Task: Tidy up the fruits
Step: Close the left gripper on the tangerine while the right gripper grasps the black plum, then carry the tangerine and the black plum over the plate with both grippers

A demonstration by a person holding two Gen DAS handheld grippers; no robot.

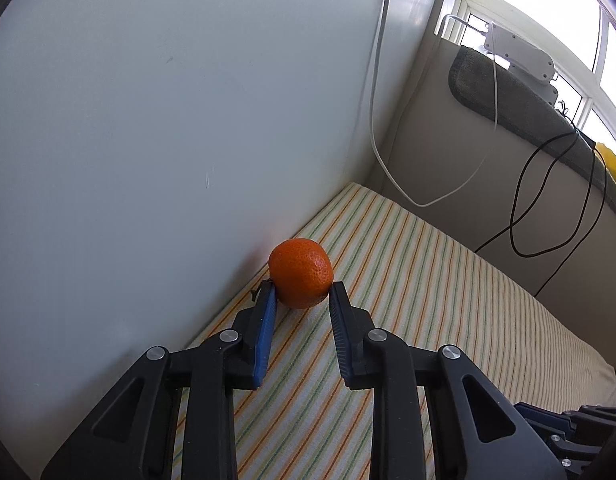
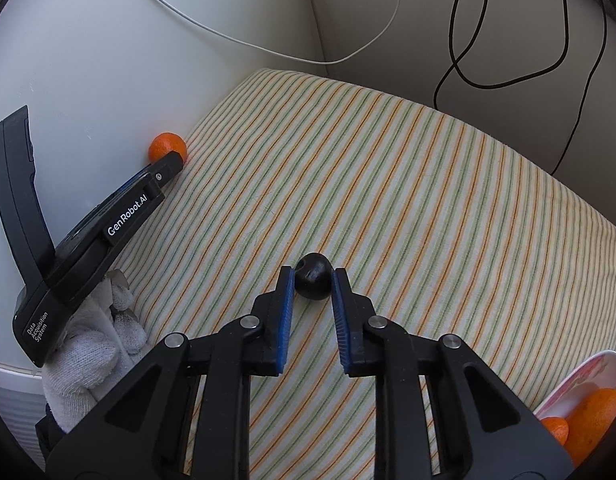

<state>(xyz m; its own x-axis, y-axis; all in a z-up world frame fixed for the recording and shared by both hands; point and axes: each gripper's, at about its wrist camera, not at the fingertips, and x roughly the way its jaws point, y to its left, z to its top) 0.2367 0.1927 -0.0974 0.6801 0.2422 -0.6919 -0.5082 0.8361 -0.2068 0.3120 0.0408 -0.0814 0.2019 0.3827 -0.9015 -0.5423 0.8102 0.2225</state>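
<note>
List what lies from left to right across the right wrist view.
White-gloved hand → left tongs at the orange → right tongs around the dark fruit → bowl of oranges.

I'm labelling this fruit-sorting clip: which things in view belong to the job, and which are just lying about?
Part of the job:
- orange, between the left gripper pads
- dark round fruit, between the right gripper pads
- bowl holding oranges

Just lying about:
- white cable
- black cable
- grey towel
- striped cloth underneath
</note>
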